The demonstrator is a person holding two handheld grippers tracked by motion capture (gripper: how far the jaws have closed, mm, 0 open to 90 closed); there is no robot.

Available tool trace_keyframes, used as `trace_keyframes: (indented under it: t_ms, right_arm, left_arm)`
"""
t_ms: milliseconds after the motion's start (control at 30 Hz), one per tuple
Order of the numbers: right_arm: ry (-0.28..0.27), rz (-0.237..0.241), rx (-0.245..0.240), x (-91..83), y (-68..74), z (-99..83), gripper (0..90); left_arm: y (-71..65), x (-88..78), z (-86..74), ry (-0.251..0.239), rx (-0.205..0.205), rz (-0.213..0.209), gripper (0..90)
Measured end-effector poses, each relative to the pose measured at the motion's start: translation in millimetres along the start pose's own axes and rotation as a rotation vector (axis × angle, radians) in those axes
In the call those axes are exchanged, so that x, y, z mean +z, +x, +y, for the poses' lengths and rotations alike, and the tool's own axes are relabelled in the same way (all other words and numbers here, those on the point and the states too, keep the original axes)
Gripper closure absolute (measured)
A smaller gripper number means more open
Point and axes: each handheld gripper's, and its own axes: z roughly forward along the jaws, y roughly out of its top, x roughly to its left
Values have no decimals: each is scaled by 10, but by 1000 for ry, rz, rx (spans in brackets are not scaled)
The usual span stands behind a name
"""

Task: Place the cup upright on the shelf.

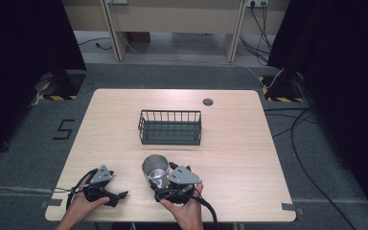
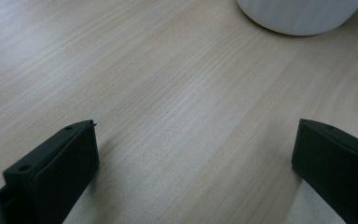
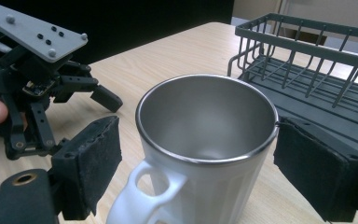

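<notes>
A white mug (image 1: 154, 168) with a steel lining stands upright on the wooden table (image 1: 239, 158), near the front edge. My right gripper (image 1: 163, 178) is open and reaches around the mug from the front right. In the right gripper view the mug (image 3: 205, 140) stands between the two pads with its handle toward the camera. A slit of table shows beside the left pad, and the right pad sits at the rim. My left gripper (image 1: 117, 188) rests open on the table left of the mug, with nothing between its jaws (image 2: 193, 123). The mug's base (image 2: 298, 16) is ahead of it.
A dark wire basket (image 1: 170, 112) stands empty at the table's middle, just beyond the mug, and appears close at the right as the basket (image 3: 307, 42) in the right gripper view. A round cable port (image 1: 208, 101) lies near the far edge. Cables trail on the floor at right.
</notes>
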Motion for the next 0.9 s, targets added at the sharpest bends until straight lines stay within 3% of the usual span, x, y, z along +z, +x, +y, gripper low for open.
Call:
trace_keyframes:
  t_ms: [267, 533, 667, 767, 900]
  right_arm:
    - [18, -37, -14, 37, 38, -1, 150]
    - [53, -32, -31, -5, 30, -86, 148]
    - [54, -22, -42, -36, -7, -93, 145]
    - [77, -57, -60, -61, -74, -104, 150]
    - [86, -60, -50, -89, -165, -129, 151]
  left_arm:
    - [-1, -4, -2, 1, 1, -1, 0]
    - [0, -3, -2, 1, 1, -1, 0]
    - [-1, -3, -3, 1, 1, -1, 0]
    - [-1, -4, -3, 1, 1, -1, 0]
    - [-1, -4, -3, 1, 1, -1, 0]
